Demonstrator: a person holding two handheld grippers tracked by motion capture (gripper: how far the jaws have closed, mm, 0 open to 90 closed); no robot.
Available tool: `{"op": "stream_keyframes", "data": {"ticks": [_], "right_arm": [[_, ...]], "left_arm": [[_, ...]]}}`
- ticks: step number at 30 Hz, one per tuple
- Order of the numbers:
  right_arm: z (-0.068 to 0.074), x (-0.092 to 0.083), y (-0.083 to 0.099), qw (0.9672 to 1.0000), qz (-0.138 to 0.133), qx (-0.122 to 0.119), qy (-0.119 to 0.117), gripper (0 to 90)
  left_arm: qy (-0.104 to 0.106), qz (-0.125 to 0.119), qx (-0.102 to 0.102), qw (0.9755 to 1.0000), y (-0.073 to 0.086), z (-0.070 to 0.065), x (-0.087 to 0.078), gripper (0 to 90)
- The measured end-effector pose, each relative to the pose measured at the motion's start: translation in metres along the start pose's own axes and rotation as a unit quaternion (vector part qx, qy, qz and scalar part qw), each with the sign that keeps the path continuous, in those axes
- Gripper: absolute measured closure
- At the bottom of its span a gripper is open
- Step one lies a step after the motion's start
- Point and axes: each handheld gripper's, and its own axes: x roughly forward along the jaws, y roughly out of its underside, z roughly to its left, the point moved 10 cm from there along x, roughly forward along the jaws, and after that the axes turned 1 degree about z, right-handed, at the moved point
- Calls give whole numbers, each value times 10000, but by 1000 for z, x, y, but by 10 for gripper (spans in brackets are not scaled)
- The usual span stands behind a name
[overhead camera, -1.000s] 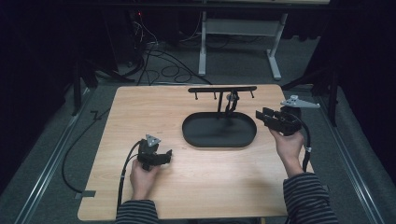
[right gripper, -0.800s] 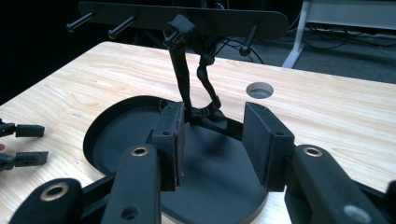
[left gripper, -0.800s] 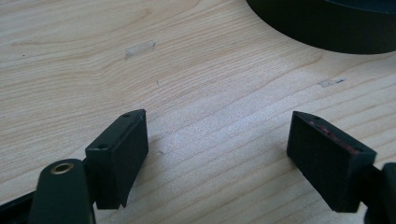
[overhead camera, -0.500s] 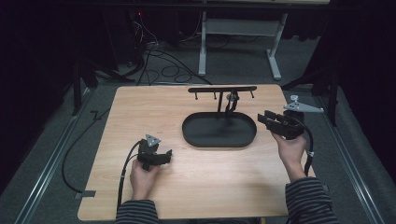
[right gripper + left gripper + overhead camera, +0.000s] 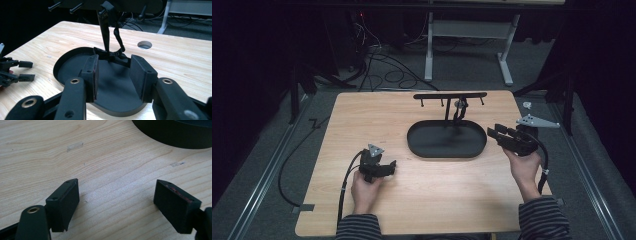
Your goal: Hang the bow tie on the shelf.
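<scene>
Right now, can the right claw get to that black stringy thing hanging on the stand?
Probably yes. The right claw is open at the tray's right end, facing the black strap that hangs from the stand. Nothing sits between them, only the low tray rim to pass over.

No text, label, brand, number or sign can be read anywhere in these views (the wooden table [image 5: 422, 200], the black tray [image 5: 446, 150] and the gripper jaws all show plain, unmarked surfaces).

Black stand [image 5: 447, 131] blocks centre (post upright).
</scene>
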Motion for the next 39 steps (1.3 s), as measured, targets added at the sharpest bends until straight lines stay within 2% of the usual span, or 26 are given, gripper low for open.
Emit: {"op": "stream_keyframes", "data": {"ticks": [10, 15, 24, 39], "right_arm": [[4, -1, 9, 10000, 34, 33, -69, 612], [8, 0, 13, 9998, 25, 105, -179, 609], [15, 4, 21, 9996, 87, 66, -244, 608], [18, 8, 35, 9994, 193, 109, -281, 609]], "left_arm": [[0, 1, 0, 10000, 0, 0, 0, 211], [0, 0, 0, 10000, 0, 0, 0, 211], [0, 1, 0, 10000, 0, 0, 0, 211], [-1, 0, 0, 10000, 0, 0, 0, 211]]}}
